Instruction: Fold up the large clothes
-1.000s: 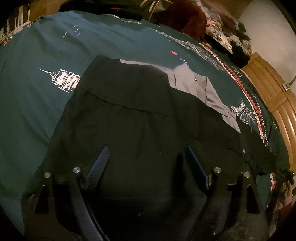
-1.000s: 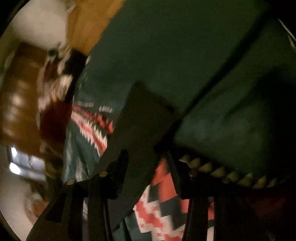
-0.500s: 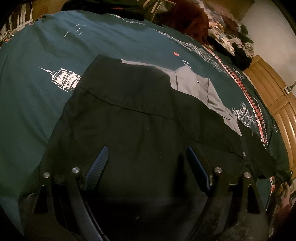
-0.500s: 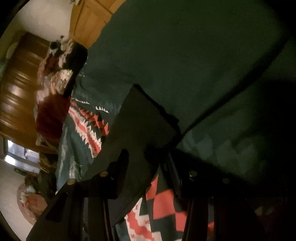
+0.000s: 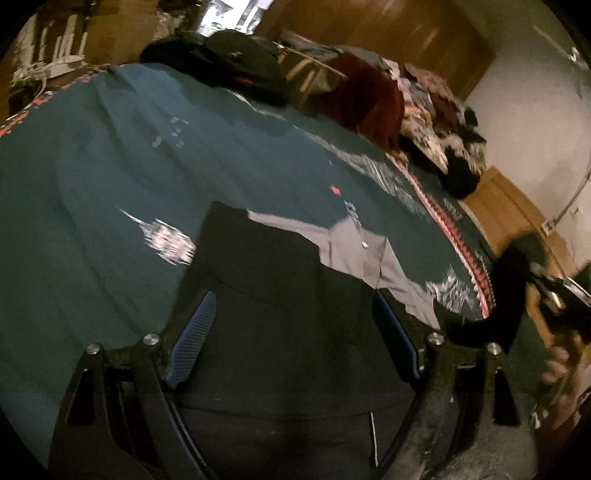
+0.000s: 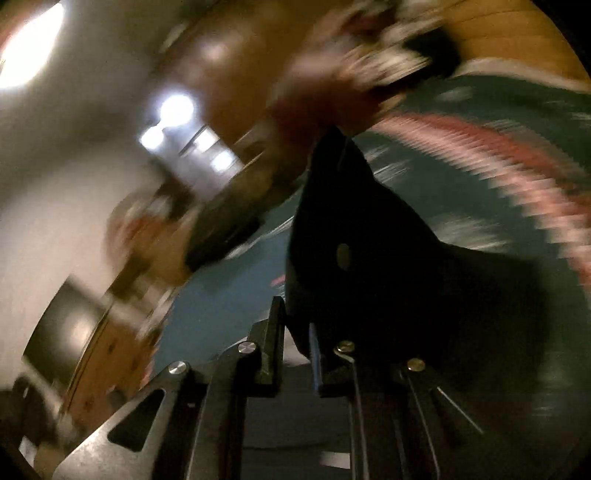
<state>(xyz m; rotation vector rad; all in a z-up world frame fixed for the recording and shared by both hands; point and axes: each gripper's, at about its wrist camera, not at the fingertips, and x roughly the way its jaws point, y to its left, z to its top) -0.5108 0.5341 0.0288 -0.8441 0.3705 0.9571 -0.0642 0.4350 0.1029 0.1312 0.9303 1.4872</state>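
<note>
The shirt (image 5: pixel 280 295) lies spread on the bedspread (image 5: pixel 110 177), which covers the bed. In the left wrist view the left gripper (image 5: pixel 293 332) stands above the near part of the shirt, one finger on each side, not touching it. The far part of the shirt reaches toward the right edge of the bed. Behind the bed, at its far edge, a pile of clothes (image 5: pixel 424 107) lies, and behind it stands a wooden cupboard (image 5: pixel 388 33). In the right wrist view a corner of the shirt (image 6: pixel 351 236) is between the fingers of the right gripper (image 6: pixel 297 354) and rises in front of it, above the bedspread (image 6: pixel 461 122).
</note>
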